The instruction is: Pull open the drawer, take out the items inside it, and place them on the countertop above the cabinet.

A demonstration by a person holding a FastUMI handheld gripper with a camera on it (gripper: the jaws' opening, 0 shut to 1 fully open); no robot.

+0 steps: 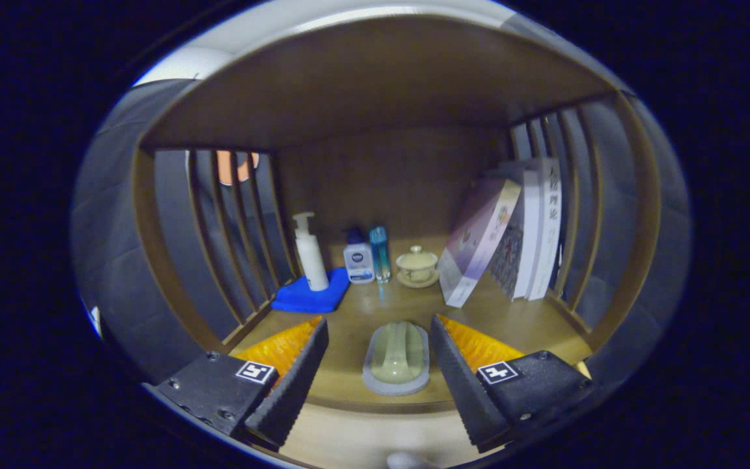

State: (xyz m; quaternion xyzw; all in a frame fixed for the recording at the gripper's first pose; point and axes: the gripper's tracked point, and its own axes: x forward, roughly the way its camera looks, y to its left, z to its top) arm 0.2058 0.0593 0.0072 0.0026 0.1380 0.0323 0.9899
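While the claw (pixel 378 365) stands spread on either side of the pale green soap dish (pixel 396 357) (near the tabletop (pixel 512 319) edge), a nudge could tip it off.

Your gripper (pixel 378 352) is level and points straight ahead. Both fingers (pixel 297 374) show in full, rising from the lower part of the gripper view and converging slightly toward their tips. The jaws stand wide apart, with a clear gap between them. Neither finger presses on anything; both inner ribbed faces are bare. Each finger base carries a square marker on its upper face. The two fingers sit at matching height and matching angle, symmetrical about the centre line.
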